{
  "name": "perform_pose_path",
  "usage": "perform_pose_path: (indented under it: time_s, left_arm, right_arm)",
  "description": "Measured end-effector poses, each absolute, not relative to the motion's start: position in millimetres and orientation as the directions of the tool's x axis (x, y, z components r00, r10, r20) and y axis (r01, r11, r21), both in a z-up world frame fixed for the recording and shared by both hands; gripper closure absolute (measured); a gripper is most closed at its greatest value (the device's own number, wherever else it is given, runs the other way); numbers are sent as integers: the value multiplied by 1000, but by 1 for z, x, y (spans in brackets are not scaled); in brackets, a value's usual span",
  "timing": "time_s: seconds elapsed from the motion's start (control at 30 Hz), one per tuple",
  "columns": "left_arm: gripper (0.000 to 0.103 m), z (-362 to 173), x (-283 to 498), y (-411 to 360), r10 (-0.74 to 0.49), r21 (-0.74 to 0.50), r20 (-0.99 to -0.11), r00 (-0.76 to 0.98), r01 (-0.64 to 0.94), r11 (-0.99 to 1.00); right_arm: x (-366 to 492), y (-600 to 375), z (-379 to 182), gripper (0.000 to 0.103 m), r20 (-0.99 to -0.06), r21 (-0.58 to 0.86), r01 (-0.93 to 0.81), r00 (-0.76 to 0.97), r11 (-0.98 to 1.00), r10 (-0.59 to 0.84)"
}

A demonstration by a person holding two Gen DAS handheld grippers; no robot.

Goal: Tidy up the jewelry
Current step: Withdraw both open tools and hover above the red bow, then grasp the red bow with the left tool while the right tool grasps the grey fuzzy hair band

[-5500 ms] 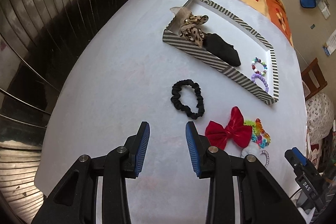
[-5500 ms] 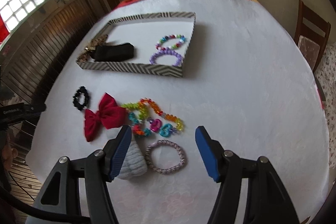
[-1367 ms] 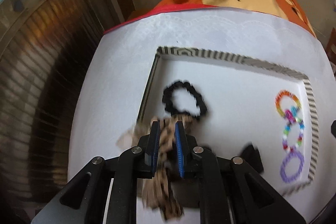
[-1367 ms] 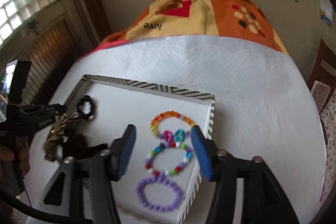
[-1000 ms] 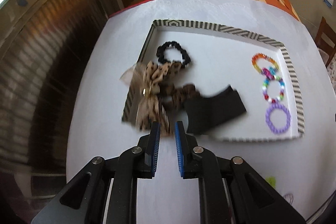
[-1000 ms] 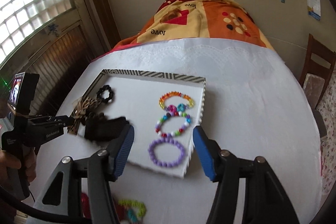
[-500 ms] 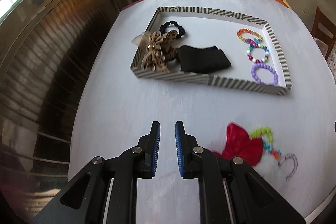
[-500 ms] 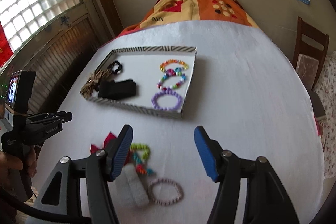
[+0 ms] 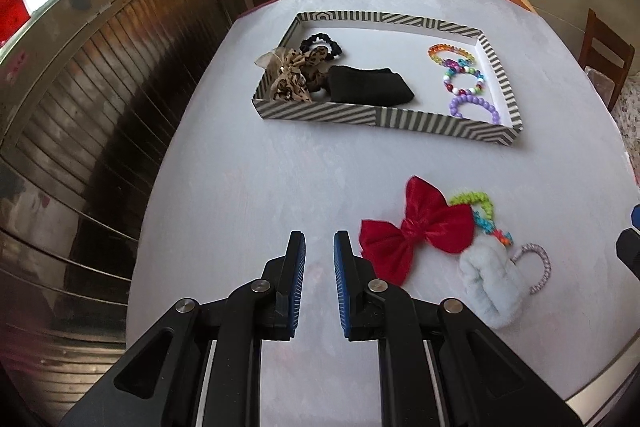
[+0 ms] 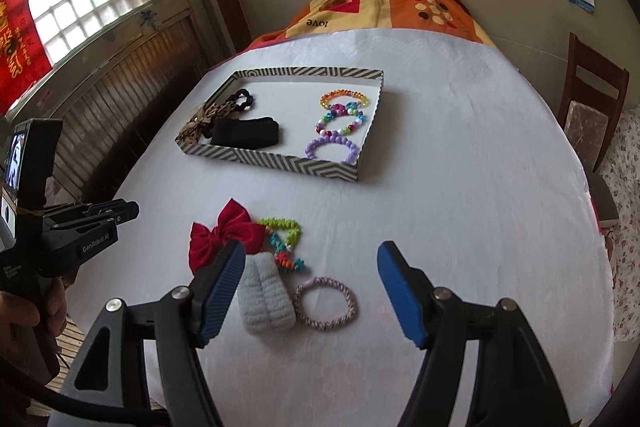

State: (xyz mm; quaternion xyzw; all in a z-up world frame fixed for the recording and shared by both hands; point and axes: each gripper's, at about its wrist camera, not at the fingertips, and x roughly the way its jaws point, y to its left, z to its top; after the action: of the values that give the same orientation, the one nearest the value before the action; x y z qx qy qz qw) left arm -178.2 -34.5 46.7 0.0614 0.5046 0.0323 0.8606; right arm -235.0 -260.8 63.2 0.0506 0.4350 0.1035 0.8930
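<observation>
A striped tray (image 9: 360, 117) (image 10: 280, 161) at the far side holds a leopard bow (image 9: 292, 75), a black scrunchie (image 9: 320, 41), a black cloth piece (image 9: 368, 91) and three bead bracelets (image 9: 464, 75). On the white table nearer me lie a red bow (image 9: 416, 227) (image 10: 224, 235), a colourful chain (image 10: 286, 239), a pale grey scrunchie (image 10: 266, 297) and a pink braided band (image 10: 324, 297). My left gripper (image 9: 320, 239) is shut and empty, left of the red bow. The jaws of my right gripper (image 10: 311, 251) are opening above the grey scrunchie and pink band, touching neither.
A person's hand (image 10: 24, 311) holds the left gripper's handle at the table's left edge. A wooden chair (image 10: 592, 99) stands at the right. An orange blanket (image 10: 380, 3) lies beyond the tray. Slatted wooden panelling (image 9: 80, 107) runs along the left.
Both grippers have drawn back from the tray to the near side of the table. The leopard bow stays in the tray. The right jaws stand wider.
</observation>
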Motion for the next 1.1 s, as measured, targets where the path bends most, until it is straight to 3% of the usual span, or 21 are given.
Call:
perform_pose_path:
  time_s: [0.7,1.1]
  left_arm:
    - [98,50,-194,-48,86,115,-867,491,29,993]
    - [97,22,-181,-27,24,29,-924,382,7,1000]
  right_arm:
    - [-250,-264,60,30,-778,180,-157,582,971,238]
    - [-242,-250,30,29,-820,215,-186,499,959,281]
